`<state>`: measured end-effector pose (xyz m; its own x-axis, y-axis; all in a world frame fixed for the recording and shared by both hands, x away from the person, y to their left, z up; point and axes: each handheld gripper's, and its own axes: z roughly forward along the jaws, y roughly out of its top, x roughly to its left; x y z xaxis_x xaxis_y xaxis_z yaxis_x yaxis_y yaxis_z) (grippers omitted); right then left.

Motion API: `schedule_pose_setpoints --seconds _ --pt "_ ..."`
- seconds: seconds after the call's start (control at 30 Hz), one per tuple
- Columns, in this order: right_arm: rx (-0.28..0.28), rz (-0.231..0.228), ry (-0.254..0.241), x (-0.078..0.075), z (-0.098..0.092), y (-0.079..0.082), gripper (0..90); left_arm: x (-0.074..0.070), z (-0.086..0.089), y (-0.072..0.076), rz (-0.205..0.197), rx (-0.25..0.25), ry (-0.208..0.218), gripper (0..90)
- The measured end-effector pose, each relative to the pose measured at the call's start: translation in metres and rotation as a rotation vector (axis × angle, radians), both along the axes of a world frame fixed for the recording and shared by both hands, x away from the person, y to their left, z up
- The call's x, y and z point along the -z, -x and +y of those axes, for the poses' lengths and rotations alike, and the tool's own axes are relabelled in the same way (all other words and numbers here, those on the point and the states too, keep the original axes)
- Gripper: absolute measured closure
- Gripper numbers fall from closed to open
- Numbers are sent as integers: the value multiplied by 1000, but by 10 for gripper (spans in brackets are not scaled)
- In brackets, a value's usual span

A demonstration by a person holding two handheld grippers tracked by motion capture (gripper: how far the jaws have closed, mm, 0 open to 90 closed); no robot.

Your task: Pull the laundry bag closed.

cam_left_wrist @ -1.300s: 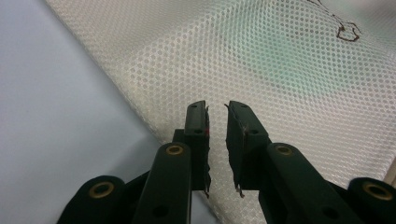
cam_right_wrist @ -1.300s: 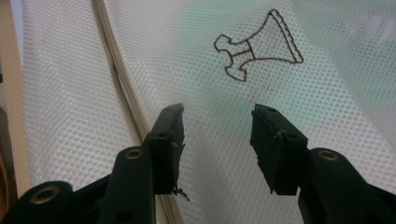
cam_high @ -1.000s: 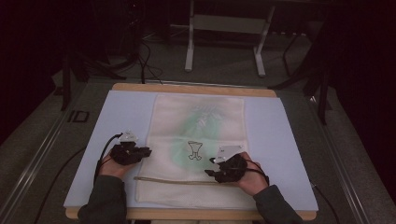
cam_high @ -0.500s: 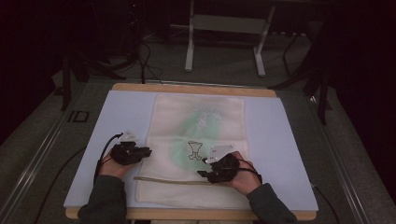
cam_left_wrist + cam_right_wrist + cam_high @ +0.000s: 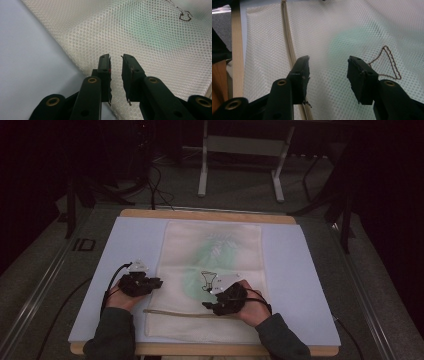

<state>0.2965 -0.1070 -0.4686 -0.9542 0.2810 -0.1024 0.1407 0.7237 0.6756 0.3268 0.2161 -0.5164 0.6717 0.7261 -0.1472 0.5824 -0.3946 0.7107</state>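
A white mesh bag [image 5: 215, 250] lies flat on the pale mat, with something green [image 5: 212, 252] showing through it. A beige zipper [image 5: 175, 313] runs across its near end, and a thin dark cord loop [image 5: 207, 280] lies on top. My left gripper [image 5: 159, 282] rests at the bag's left edge. In the left gripper view its jaws [image 5: 115, 58] stand slightly apart over the mesh [image 5: 150, 32]; they have just been opening, with nothing between them. My right gripper [image 5: 206, 305] hovers open over the mesh [image 5: 332, 25], with the zipper [image 5: 288, 37] by one jaw and the cord [image 5: 389, 65] by the other.
The pale mat [image 5: 135, 240] covers a wooden table [image 5: 210, 215] whose front edge [image 5: 200, 350] lies just under the forearms. Behind the table stand a metal frame [image 5: 240, 145] and floor cables [image 5: 157, 190]. Bare mat lies on both sides of the bag.
The right hand has slid left across the bag's near end, closer to the zipper and cord. The left hand has stayed at the bag's left edge.
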Motion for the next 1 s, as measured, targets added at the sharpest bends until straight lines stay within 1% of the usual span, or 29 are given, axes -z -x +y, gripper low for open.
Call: schedule_pose_setpoints --seconds 0.13,0.53,0.7,1.0 --pt "-12 -3 0 0 6 0 522 0 1 0 0 2 -2 767" --pt "-27 -6 -8 -3 18 -1 526 -1 1 0 -2 6 0 761" --pt "-36 -8 -13 -2 22 -2 531 -1 2 0 -2 7 3 759" --pt "-57 4 -5 1 35 -1 530 -1 3 0 -3 8 6 751"
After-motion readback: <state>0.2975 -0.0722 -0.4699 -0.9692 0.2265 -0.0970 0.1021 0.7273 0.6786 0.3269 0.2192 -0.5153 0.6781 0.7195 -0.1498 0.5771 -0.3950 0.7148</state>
